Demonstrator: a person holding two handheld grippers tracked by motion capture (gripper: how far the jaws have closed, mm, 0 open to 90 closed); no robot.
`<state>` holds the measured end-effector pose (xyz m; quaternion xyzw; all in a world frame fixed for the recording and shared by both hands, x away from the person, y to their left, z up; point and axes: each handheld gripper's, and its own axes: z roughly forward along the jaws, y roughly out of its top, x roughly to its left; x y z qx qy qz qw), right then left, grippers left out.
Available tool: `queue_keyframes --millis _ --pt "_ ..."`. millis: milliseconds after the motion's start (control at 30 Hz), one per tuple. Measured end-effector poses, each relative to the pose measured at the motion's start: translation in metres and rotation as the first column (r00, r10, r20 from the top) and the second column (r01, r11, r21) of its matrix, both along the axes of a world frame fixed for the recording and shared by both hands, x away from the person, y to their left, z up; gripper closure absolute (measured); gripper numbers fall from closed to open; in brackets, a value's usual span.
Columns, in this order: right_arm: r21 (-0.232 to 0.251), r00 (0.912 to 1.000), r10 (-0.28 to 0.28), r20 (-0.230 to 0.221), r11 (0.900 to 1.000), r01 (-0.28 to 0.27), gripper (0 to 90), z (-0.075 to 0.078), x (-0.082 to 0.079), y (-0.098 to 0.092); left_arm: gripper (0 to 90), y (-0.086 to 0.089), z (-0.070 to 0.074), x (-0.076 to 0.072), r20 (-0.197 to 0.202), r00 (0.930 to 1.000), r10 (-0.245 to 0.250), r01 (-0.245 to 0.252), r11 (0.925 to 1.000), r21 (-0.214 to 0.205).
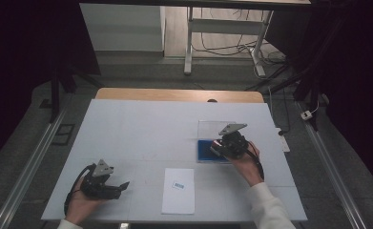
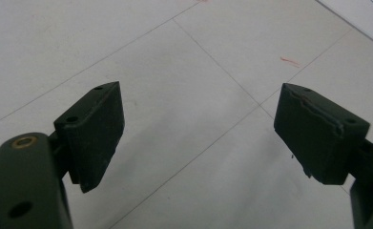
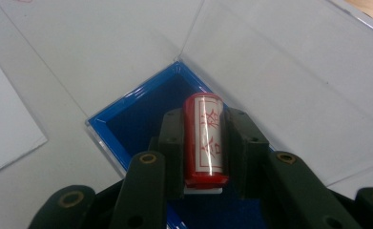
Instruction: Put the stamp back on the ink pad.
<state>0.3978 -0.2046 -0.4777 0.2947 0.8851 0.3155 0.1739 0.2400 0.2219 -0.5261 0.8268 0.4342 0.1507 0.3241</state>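
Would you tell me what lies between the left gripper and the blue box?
In the high view, a white paper sheet lies between the left gripper and the blue box.

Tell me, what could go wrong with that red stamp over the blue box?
The red stamp is round and pinched only at its sides by the right gripper, so it might slip or twist. It hangs over the blue ink pad box, whose clear lid stands open; bumping the rim could shove the box.

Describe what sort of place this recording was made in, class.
Probably a lab or workshop set up for recording: a white-topped table on a bare floor, metal rails beside it, and cables under a bench behind.
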Motion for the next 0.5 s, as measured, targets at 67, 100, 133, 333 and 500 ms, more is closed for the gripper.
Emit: queue_keyframes --millis 67,100,133,333,500 --pt "-0.004 1.0000 0.000 0.002 1.0000 0.000 69.1 0.0002 -0.0001 0.0004 18.1 -0.0001 -0.0001 0.0000 -0.002 1.0000 -0.002 0.002 1.0000 0.001" --pt "-0.004 1.0000 0.001 0.003 1.0000 -0.001 69.0 0.0001 -0.0003 0.0003 18.1 -0.0002 -0.0001 -0.0001 -0.002 1.0000 -0.004 0.004 1.0000 0.001" --pt "-0.004 1.0000 0.000 0.003 1.0000 0.000 68.8 0.0001 -0.0003 0.0002 18.1 -0.0005 -0.0002 -0.0002 -0.002 1.0000 -0.003 0.003 1.0000 0.001" --pt "0.109 0.9999 -0.006 0.010 0.9940 0.005 51.2 0.0037 -0.0014 -0.0041 18.1 0.0000 0.0002 -0.0005 0.001 1.0000 0.000 0.000 1.0000 -0.002" --pt "0.167 0.9994 0.001 0.035 0.9859 -0.007 40.2 0.0082 -0.0082 -0.0067 18.1 0.0006 0.0013 -0.0015 0.007 1.0000 0.005 -0.005 0.9999 -0.010"
